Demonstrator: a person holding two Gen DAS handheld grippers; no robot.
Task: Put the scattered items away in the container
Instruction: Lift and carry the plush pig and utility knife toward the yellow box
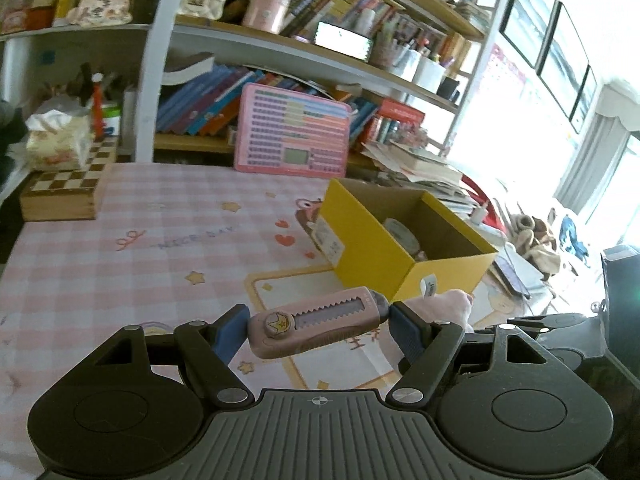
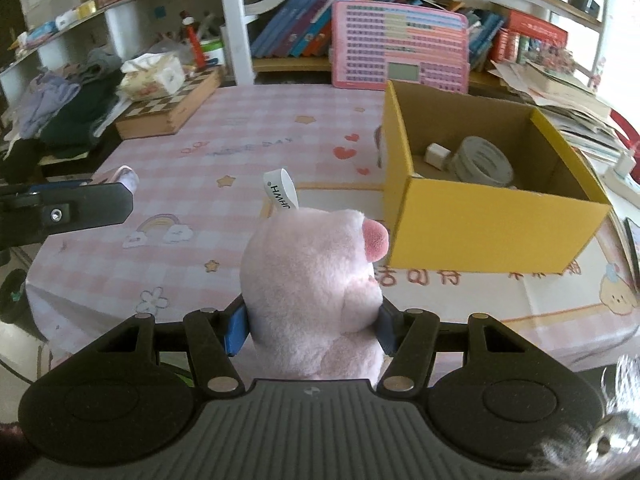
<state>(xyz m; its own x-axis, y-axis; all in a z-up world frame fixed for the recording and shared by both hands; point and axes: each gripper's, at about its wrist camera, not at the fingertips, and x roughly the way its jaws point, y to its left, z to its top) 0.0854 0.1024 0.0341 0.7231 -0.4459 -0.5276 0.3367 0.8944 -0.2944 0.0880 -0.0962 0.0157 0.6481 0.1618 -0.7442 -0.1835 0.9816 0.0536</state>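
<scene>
A pink cutter (image 1: 316,326) is clamped endwise by the left fingers (image 1: 232,332), a plush (image 2: 316,280) by the right, both short of the box (image 2: 492,216); the cutter's end-to-end hold could be lost to slipping.

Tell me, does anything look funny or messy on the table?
Nothing looks spilled or broken. The pink utility knife sits crosswise in the left gripper, and the pink plush toy is squeezed in the right gripper. The yellow box stands upright.
</scene>
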